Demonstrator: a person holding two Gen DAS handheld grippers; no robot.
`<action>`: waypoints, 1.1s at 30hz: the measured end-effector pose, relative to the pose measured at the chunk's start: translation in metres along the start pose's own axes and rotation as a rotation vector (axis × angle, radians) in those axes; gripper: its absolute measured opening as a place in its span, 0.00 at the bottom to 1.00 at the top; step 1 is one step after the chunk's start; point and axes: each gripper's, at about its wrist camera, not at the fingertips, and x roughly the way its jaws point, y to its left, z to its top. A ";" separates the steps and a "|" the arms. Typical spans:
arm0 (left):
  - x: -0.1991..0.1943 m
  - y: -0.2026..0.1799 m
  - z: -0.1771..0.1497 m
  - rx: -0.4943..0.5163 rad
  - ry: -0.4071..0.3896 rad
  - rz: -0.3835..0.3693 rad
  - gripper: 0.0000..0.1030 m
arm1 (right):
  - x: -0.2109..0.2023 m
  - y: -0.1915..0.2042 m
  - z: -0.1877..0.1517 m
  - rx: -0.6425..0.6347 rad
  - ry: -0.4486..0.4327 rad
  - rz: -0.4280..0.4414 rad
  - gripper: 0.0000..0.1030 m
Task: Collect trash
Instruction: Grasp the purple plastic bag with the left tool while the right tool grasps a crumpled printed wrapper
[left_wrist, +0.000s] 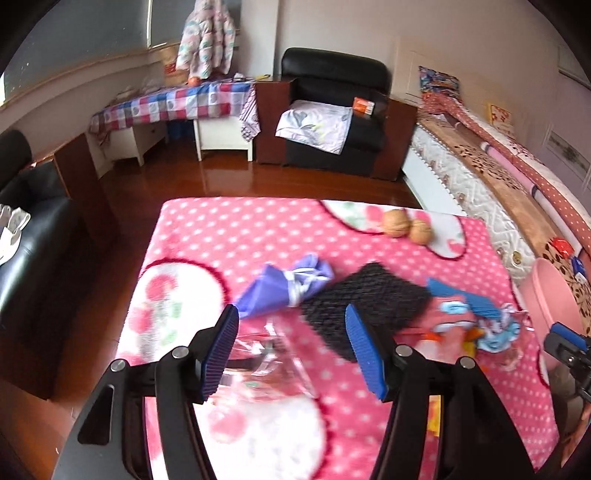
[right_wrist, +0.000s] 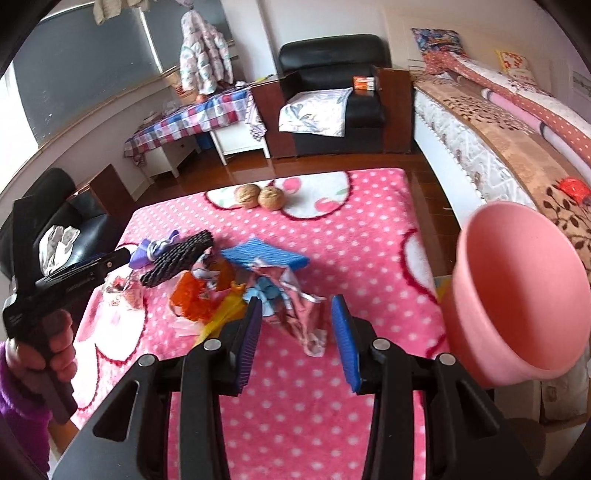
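Most of the litter is not yet gathered: the pink bowl (right_wrist: 524, 295) at the right edge of the desk (right_wrist: 369, 229) looks empty as far as its inside shows, and scraps lie scattered over the pink polka-dot blanket (left_wrist: 221, 236). Going left to right, the left claw (left_wrist: 291, 350) stands spread wide with nothing pinched; a clear plastic wrapper (left_wrist: 266, 354) lies just beneath and between its fingers. Beyond it sits a purple wrapper (left_wrist: 284, 288), then a black mesh piece (left_wrist: 369, 302), then a blue corrugated scrap (right_wrist: 266, 254) and orange cellophane (right_wrist: 195, 295). The right claw (right_wrist: 297, 339) is partly open and empty, with a crumpled pink-and-white wrapper (right_wrist: 303, 321) between its fingers, apparently untouched. Two walnuts (right_wrist: 260, 197) sit far back, well apart from both claws.
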 end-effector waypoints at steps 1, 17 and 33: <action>0.003 0.005 0.000 -0.007 0.004 0.000 0.58 | 0.002 0.002 0.000 -0.006 0.002 0.001 0.39; 0.066 0.005 0.017 0.055 0.079 0.030 0.57 | 0.030 0.002 0.005 -0.022 0.057 0.007 0.39; 0.039 -0.004 0.022 0.057 -0.004 -0.019 0.09 | 0.057 0.007 0.004 -0.075 0.120 0.008 0.24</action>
